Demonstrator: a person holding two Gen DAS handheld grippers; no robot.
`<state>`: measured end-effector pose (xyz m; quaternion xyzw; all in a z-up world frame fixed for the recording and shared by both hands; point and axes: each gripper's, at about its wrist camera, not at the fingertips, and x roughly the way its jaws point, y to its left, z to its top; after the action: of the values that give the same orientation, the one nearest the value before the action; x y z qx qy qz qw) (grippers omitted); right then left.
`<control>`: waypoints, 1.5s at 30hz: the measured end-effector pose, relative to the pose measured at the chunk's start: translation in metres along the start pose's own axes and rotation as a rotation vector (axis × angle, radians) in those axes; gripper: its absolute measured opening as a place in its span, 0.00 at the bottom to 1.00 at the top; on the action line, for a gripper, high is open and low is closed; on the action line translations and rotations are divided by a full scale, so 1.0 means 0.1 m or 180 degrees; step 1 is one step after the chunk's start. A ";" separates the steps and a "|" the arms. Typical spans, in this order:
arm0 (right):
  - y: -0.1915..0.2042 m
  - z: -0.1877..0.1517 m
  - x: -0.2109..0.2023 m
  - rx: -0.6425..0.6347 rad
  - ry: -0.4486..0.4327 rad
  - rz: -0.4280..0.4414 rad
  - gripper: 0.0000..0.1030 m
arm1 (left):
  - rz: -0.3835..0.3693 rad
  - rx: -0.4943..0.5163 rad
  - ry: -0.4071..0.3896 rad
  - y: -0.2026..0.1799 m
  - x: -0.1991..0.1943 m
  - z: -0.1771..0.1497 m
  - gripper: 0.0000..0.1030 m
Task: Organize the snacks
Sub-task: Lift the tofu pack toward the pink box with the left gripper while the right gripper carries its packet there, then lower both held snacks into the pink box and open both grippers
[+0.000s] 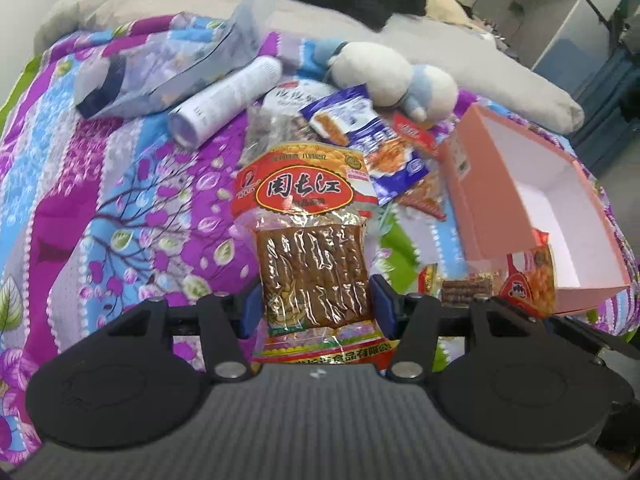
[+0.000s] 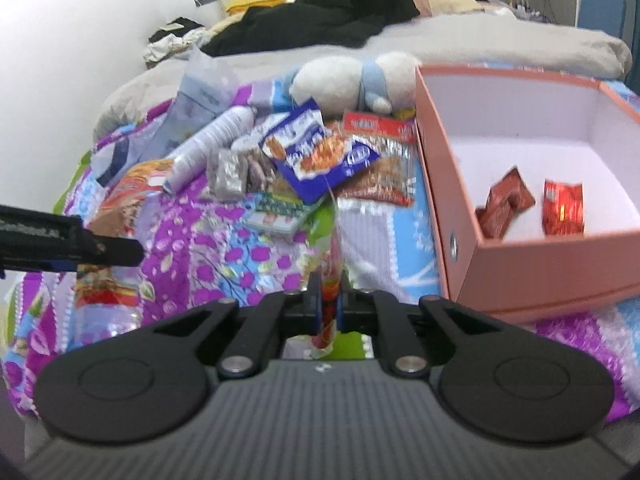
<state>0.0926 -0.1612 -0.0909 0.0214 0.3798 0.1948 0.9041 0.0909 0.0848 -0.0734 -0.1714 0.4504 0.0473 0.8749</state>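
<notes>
My left gripper (image 1: 316,304) is shut on a red and clear packet of brown tofu strips (image 1: 312,248), held flat above the bedspread. My right gripper (image 2: 329,304) is shut on a thin red snack packet (image 2: 330,280), seen edge-on. The same packet shows in the left wrist view (image 1: 528,284) in front of the pink box (image 1: 472,192). The pink box (image 2: 560,264) stands open at the right and holds two small red packets (image 2: 562,208). A pile of snacks lies behind, topped by a blue and white packet (image 2: 320,152), which also shows in the left wrist view (image 1: 380,140).
A floral bedspread (image 1: 120,200) covers the bed. A white tube (image 1: 228,100), a clear plastic bag (image 1: 168,68) and a white and blue plush toy (image 1: 396,76) lie behind the snacks. A grey pillow (image 2: 500,40) and black clothes (image 2: 332,12) lie further back.
</notes>
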 end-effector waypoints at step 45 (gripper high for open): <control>-1.51 1.11 -0.63 0.0444 -0.0678 -0.0653 0.09 | -0.0771 0.0947 -0.0105 -2.42 0.40 1.13 0.59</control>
<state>0.1804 -0.3119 0.0023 0.0658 0.2945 0.0712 0.9507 0.2598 -0.1062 0.0171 -0.0924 0.4141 -0.1226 0.8972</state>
